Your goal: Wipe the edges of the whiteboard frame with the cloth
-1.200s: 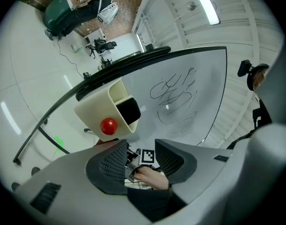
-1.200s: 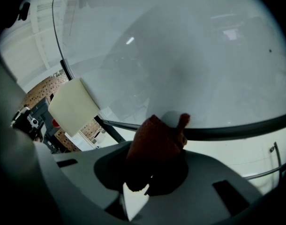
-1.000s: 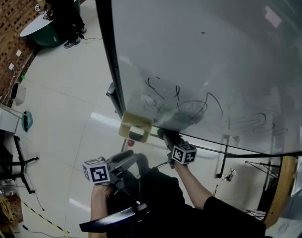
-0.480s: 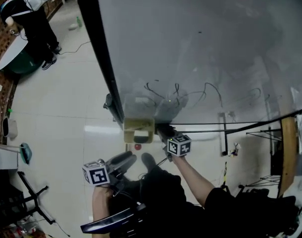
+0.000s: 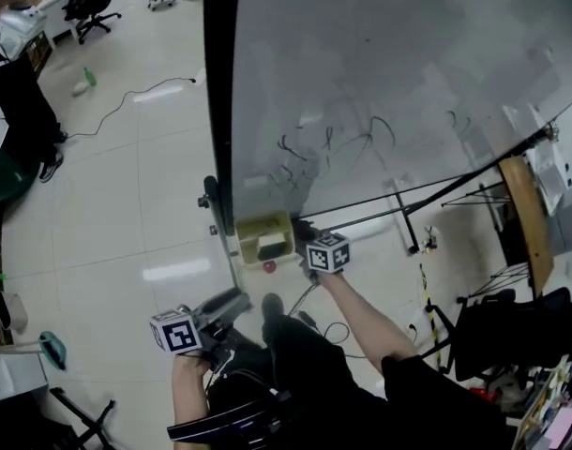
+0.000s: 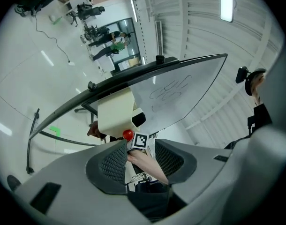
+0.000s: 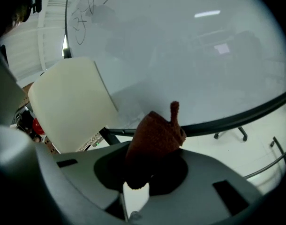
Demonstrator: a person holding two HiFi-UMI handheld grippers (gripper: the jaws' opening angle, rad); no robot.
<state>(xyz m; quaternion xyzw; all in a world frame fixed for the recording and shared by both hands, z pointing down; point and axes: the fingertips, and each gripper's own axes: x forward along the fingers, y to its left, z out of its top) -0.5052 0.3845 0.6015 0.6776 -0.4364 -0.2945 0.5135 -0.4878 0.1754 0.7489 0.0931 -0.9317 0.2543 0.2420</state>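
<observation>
Head view: whiteboard frame [image 5: 220, 111], black, with one upright edge and one lower edge. Right gripper [image 5: 303, 234] sits at the lower corner. Left gripper [image 5: 228, 306] is low, well apart from the board. A cream box [image 5: 251, 225] hangs at that corner; its contents are unclear.

Left gripper view: jaws apart, nothing between them.

Right gripper view: jaws closed on the brown cloth [image 7: 154, 132], its tuft near the frame's lower edge. The cloth looks soft, light and limp, so it is best pinched by a bunched fold.

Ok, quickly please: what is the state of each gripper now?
Left gripper: open, holding nothing.
Right gripper: closed on the brown cloth.
</observation>
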